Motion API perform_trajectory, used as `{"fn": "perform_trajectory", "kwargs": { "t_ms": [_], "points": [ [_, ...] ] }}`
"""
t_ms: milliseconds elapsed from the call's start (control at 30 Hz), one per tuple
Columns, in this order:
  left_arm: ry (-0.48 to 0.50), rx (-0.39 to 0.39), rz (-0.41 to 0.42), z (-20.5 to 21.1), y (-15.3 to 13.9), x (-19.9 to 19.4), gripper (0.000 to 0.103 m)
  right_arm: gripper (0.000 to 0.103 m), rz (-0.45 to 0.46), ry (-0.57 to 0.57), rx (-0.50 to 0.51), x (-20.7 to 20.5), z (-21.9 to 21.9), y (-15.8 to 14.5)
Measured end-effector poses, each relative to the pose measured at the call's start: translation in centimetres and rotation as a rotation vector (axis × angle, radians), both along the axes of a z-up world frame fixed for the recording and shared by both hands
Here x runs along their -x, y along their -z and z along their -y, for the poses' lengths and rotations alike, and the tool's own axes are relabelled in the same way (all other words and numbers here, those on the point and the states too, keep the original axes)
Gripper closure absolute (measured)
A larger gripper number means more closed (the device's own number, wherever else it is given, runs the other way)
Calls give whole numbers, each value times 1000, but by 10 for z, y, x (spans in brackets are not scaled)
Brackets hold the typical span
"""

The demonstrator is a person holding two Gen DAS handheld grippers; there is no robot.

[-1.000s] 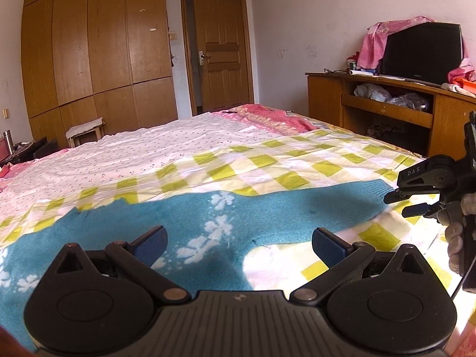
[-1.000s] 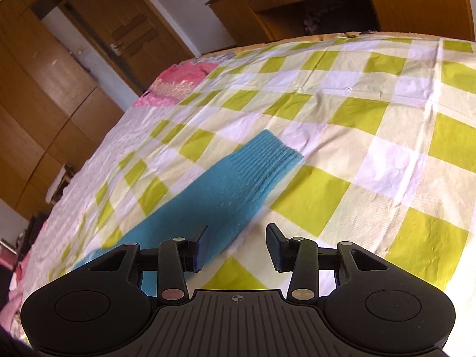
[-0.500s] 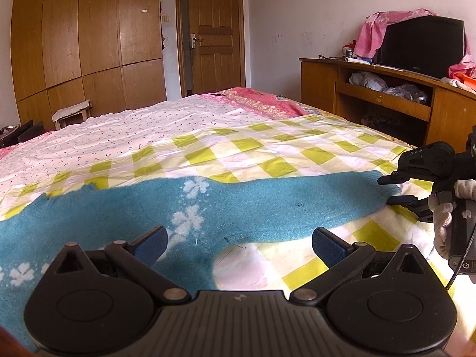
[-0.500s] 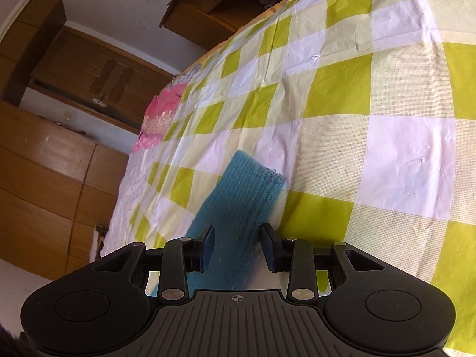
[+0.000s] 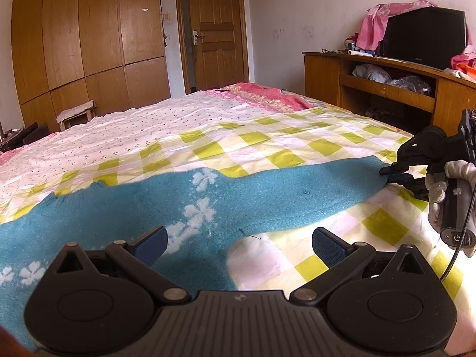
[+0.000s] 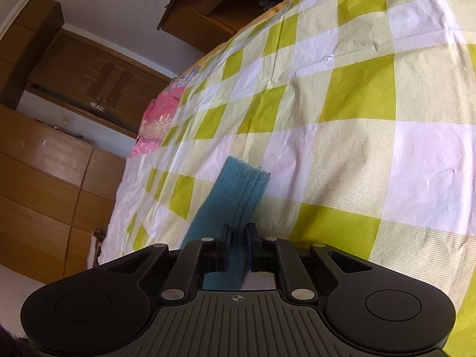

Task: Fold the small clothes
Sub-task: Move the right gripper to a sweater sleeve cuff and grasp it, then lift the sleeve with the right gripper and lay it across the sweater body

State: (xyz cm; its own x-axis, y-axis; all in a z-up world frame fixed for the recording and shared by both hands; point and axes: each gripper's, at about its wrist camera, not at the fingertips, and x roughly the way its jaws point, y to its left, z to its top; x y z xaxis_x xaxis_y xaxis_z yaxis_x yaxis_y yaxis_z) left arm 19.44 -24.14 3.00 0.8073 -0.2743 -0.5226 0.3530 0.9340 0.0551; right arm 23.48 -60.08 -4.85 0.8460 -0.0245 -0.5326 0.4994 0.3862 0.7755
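Blue sweater (image 5: 267, 196) sleeve pinched in right hand-held gripper (image 6: 238, 235).

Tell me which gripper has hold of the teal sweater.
The right gripper: its jaws are shut on the sweater's sleeve cuff. The left gripper is wide open over the sweater's body, gripping nothing.
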Motion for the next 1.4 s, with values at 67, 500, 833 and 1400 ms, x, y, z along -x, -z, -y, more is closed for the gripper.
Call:
{"fn": "perform_trajectory", "kwargs": {
  "t_ms": [67,500,833,1400],
  "points": [
    [0,1,1,0,0,0,0,94,13,-2,3,1,0,-2],
    [-66,-3,1,-60,-3,22,0,95,199,-198,151,-4,-61,-76],
    [-208,2,-6,-183,-1,55,0,95,265,-543,285,-36,-244,-131],
    [-378,157,57,-310,5,67,0,96,98,-1038,612,-52,-547,-66]
  ]
}}
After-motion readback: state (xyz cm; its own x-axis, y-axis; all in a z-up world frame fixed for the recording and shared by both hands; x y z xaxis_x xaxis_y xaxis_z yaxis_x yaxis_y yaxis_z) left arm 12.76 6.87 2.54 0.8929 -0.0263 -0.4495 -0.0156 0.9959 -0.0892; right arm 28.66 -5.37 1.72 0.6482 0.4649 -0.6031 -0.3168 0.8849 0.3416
